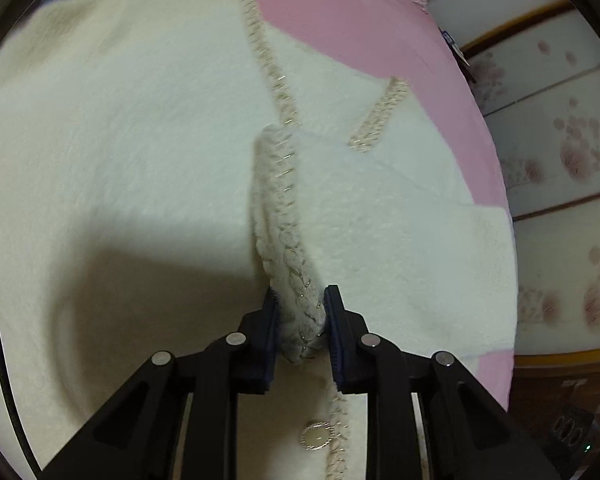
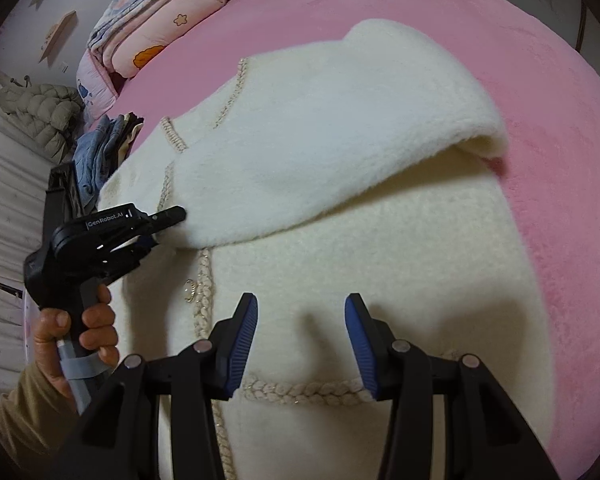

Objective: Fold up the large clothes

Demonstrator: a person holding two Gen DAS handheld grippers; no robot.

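**Sleeve Drawn Across the Coat Front**

Left wrist view: the left gripper (image 1: 300,320) was clamped on the braided cuff (image 1: 296,280) of the cream fleece coat (image 1: 120,160), which lay spread on the pink plush bed cover (image 1: 340,20). The grip on the trim likely let the sleeve be carried across the body for a fold. No writing showed here.

Right wrist view: the right gripper (image 2: 300,344) hovered wide apart and empty above the coat's braided pocket edge (image 2: 300,390), probably ready to steady the cloth. The folded-over sleeve (image 2: 320,140) crossed the chest. The left tool read "GenRobot.AI" (image 2: 104,220).
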